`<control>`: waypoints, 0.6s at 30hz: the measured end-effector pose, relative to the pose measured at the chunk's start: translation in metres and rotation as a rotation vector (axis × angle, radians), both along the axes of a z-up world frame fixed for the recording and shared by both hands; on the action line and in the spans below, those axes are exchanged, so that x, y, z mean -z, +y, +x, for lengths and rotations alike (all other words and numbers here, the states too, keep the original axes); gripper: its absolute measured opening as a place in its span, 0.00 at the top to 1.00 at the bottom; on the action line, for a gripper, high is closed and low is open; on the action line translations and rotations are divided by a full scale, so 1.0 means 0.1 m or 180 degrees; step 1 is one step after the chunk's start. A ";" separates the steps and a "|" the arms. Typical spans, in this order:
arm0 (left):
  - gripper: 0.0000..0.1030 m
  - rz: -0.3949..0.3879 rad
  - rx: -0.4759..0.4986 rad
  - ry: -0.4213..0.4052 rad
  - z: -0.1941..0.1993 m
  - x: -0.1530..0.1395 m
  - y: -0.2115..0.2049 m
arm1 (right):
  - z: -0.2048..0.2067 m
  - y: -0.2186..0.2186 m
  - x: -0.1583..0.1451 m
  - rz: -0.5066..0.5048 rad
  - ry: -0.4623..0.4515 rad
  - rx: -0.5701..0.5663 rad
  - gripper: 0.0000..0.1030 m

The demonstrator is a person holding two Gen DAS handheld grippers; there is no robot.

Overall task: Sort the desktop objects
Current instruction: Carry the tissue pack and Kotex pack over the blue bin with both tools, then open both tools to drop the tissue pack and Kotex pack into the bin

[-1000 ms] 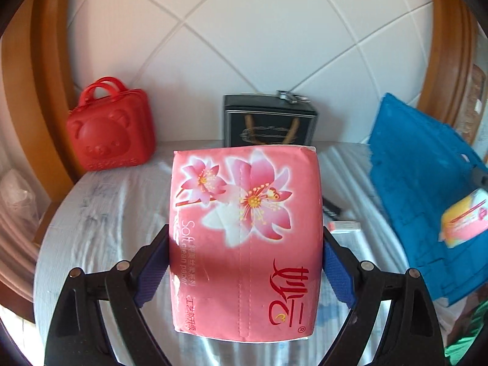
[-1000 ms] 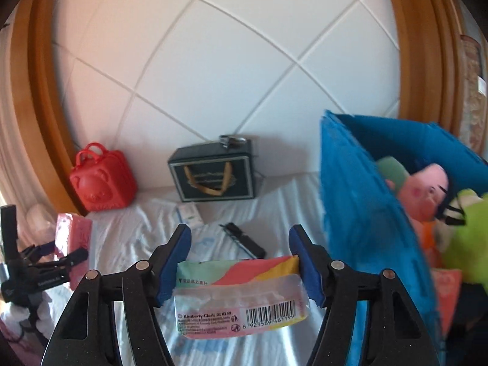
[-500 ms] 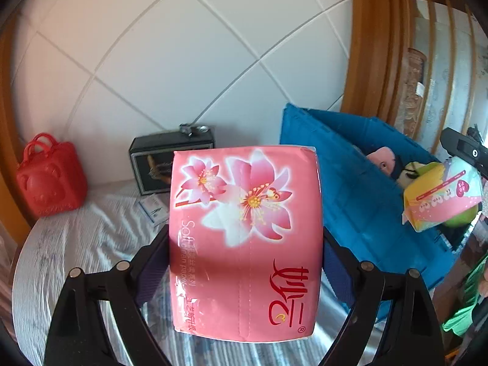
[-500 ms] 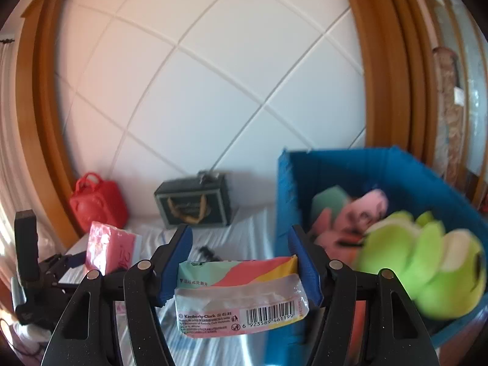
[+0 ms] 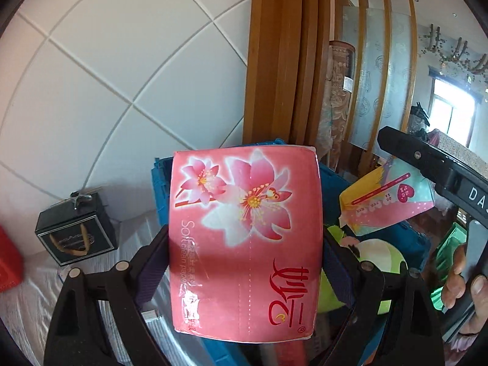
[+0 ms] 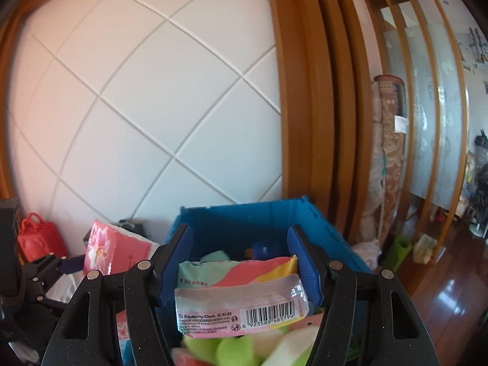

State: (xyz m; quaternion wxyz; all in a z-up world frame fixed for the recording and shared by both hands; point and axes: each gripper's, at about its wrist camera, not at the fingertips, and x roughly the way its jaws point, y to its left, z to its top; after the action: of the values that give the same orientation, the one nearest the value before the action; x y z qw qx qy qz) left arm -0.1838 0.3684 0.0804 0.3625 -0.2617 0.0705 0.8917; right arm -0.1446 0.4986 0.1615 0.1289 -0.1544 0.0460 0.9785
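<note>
A soft, light pink flowered plastic-wrapped tissue pack (image 5: 245,241) is pinched by its long sides in the left gripper (image 5: 244,256), a smaller pastel tissue packet (image 6: 241,292) likewise squeezed in the right gripper (image 6: 241,271), both held over the blue plastic crate (image 6: 244,222).

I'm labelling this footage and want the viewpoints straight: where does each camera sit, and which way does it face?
Left wrist: on the left claw, facing its pink tissue pack and the blue bin; a hand shows at right.
Right wrist: on the right claw, over the bin, gripping a small tissue pack.
Shared: both packs, both claws, bin, black box.
</note>
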 end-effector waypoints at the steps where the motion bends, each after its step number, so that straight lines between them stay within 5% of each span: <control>1: 0.12 -0.0039 -0.0003 -0.0031 -0.07 0.01 0.12 | -0.07 0.10 0.00 -0.0018 -0.0025 0.0033 0.37; 12: 0.12 -0.0565 -0.0081 -0.0356 -0.53 0.46 0.72 | -0.54 0.65 0.49 -0.0245 -0.0514 0.0207 0.33; 14: 0.12 -0.0591 -0.0077 -0.0408 -0.57 0.52 0.76 | -0.63 0.68 0.60 -0.0261 -0.0630 0.0189 0.26; 16: 0.12 -0.0612 -0.0083 -0.0451 -0.59 0.56 0.78 | -0.68 0.70 0.67 -0.0273 -0.0690 0.0208 0.05; 18: 0.12 -0.0613 -0.0096 -0.0454 -0.60 0.54 0.78 | -0.67 0.70 0.69 -0.0274 -0.0699 0.0214 0.03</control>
State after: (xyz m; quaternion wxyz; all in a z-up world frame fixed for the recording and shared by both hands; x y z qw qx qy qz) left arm -0.2439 0.4462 0.0261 0.3263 -0.3591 0.1259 0.8653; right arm -0.2111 0.5685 0.0922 0.1592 -0.2643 0.0788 0.9479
